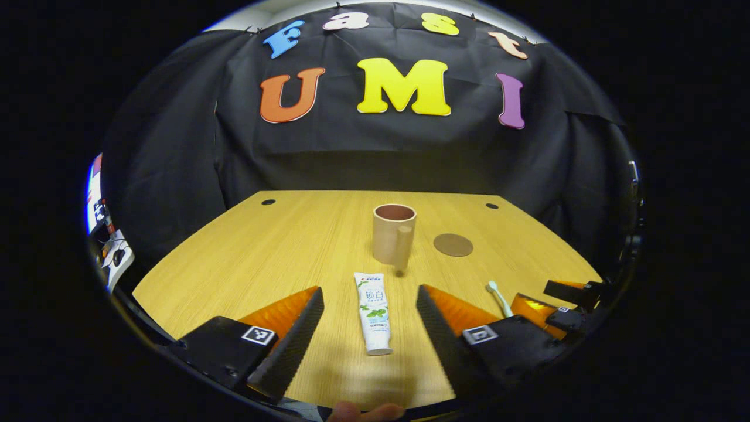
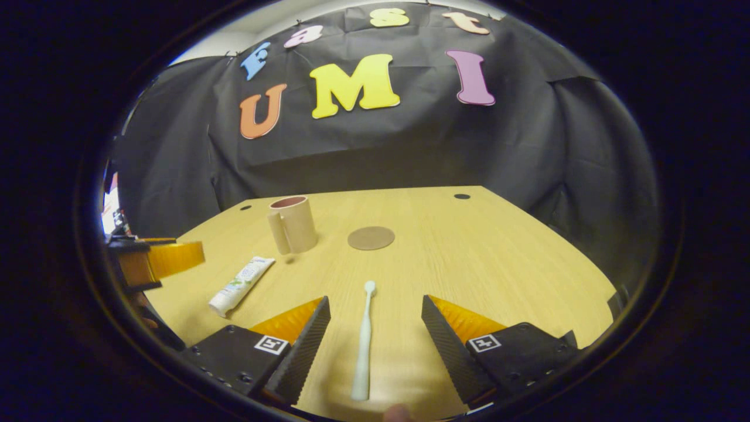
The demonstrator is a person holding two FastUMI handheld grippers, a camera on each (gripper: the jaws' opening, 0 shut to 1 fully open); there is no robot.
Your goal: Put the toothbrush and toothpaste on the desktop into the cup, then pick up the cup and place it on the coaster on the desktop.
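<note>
The toothpaste lies flat on the desktop, lengthwise between the fingers of the left gripper, cap end nearest the camera. The jaws stand wide apart and hold nothing; neither finger touches the tube. The toothbrush lies flat between the fingers of the right gripper, bristle end pointing away toward the coaster. This gripper is likewise spread wide and empty. The cup stands upright on the desktop, just beside the coaster and not on it; its interior appears empty, though the view into the rim is shallow.

Judged from this layout, each gripper is lined up for a grasp on the item below it.

- The operator should lower each gripper until the fingertips straddle the item close to the wood, then close squarely across the narrow width.
- The tube is best gripped near mid-body, since a soft tube can buckle or slip near the crimped end.
- The brush handle is thin and may roll, so centred contact matters.
- Each item should enter the cup vertically, without knocking the light cup over
</note>
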